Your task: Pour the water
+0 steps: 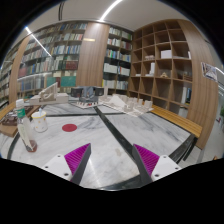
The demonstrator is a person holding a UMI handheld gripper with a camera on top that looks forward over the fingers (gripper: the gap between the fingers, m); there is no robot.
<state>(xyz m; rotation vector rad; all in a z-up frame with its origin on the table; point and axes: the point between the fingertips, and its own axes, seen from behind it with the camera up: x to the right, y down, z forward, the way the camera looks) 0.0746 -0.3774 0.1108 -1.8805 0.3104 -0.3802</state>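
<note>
Gripper view: light marble-pattern bench (120, 150) crossed by dark seam lines. Left of the tongs, near the bench edge, stand a clear plastic bottle (26, 133) with a dark cap and beside it a clear lidded container (39, 121); both upright, long axis vertical, tops pointing up. A red round disc (69, 127) lies flat on the bench just right of the container. More small clutter sits farther back on the left, too small to identify. Beyond the bench: tall bookshelves (55, 55) full of books on the left, a wooden cubby shelf unit (165, 65) with a few small items on the right, white objects on the bench's far end near it. Ceiling light strips overhead.

Tongs (110, 160): 2 fingers spread wide, released, nothing between them, only bare bench. Magenta pads (74, 158) face inward. Bottle and container sit ahead and to the left of the left finger, apart from it, untouched. Nothing blocks the way between tongs and bottle.
</note>
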